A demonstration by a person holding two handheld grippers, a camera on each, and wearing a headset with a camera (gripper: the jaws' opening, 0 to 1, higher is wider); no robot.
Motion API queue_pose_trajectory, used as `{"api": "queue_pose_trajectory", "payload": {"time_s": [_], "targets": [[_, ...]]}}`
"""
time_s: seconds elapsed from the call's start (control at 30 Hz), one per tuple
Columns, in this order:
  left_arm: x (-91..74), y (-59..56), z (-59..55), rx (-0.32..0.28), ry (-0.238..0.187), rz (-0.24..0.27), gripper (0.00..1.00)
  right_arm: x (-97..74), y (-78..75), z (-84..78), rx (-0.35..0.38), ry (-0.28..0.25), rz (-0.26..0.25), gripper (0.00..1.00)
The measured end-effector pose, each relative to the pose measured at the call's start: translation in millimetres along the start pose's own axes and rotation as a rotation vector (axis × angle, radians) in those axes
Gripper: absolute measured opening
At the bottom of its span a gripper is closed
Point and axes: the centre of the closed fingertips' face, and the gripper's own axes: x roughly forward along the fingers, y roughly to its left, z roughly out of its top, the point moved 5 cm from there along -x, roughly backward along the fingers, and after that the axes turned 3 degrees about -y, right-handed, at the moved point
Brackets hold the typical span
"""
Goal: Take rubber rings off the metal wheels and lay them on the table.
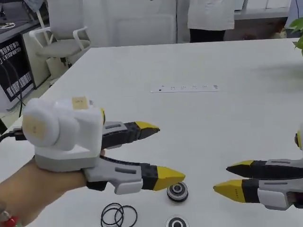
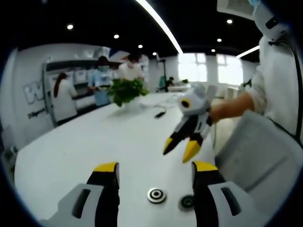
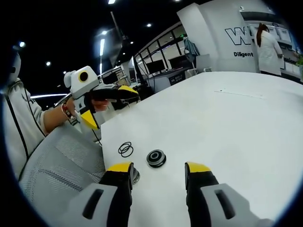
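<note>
Jaws on both grippers are open and hold nothing: we see the left gripper (image 1: 170, 152) spread wide above the counter (image 1: 213, 109), and the right gripper (image 1: 220, 177) facing it with a narrower gap. Two small metal wheels lie between them near the counter's front edge: a dark-rimmed wheel (image 1: 177, 191), which we judge to carry its rubber ring, and a paler wheel (image 1: 176, 222) just beside it. Loose rubber rings (image 1: 118, 215) lie overlapping on the counter near the left gripper. We judge the main risk to be a wheel sliding or rolling off the near edge if one jaw tip pushes it before the other gripper pins it. A thin ring may also slip from the smooth tips or snap back. Neither gripper touches a wheel or a ring, and both hover clear of the counter.
</note>
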Motion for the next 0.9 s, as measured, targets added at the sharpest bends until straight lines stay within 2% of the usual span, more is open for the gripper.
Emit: {"api": "queue_pose_trajectory", "payload": {"time_s": [0.23, 0.37, 0.53, 0.6, 0.7, 0.73, 0.9], "targets": [[13.7, -0.9, -18.0, -0.004, 0.042, -0.027, 0.55, 18.7, 1.2, -10.2, -0.008, 0.032, 0.024, 0.38], [21.5, -3.8, -26.8, -0.004, 0.066, -0.063, 0.51, 26.0, 0.7, -12.5, -0.016, 0.049, 0.035, 0.37], [33.3, -2.9, -47.3, -0.001, 0.132, -0.088, 0.43, 37.0, 0.3, -15.4, -0.033, 0.071, 0.050, 0.34], [35.3, -1.1, -57.5, 0.034, 0.156, -0.084, 0.39, 42.1, 1.1, -16.4, -0.039, 0.079, 0.059, 0.34], [37.2, 2.5, -71.1, -0.009, 0.179, -0.070, 0.35, 50.0, 3.2, -18.9, -0.057, 0.098, 0.073, 0.34], [37.6, 3.0, -73.4, -0.029, 0.174, -0.066, 0.34, 52.1, 3.6, -19.8, -0.064, 0.105, 0.076, 0.33], [37.6, 4.9, -80.4, -0.041, 0.161, -0.057, 0.25, 60.2, 1.0, -24.4, -0.085, 0.126, 0.083, 0.32]]}}
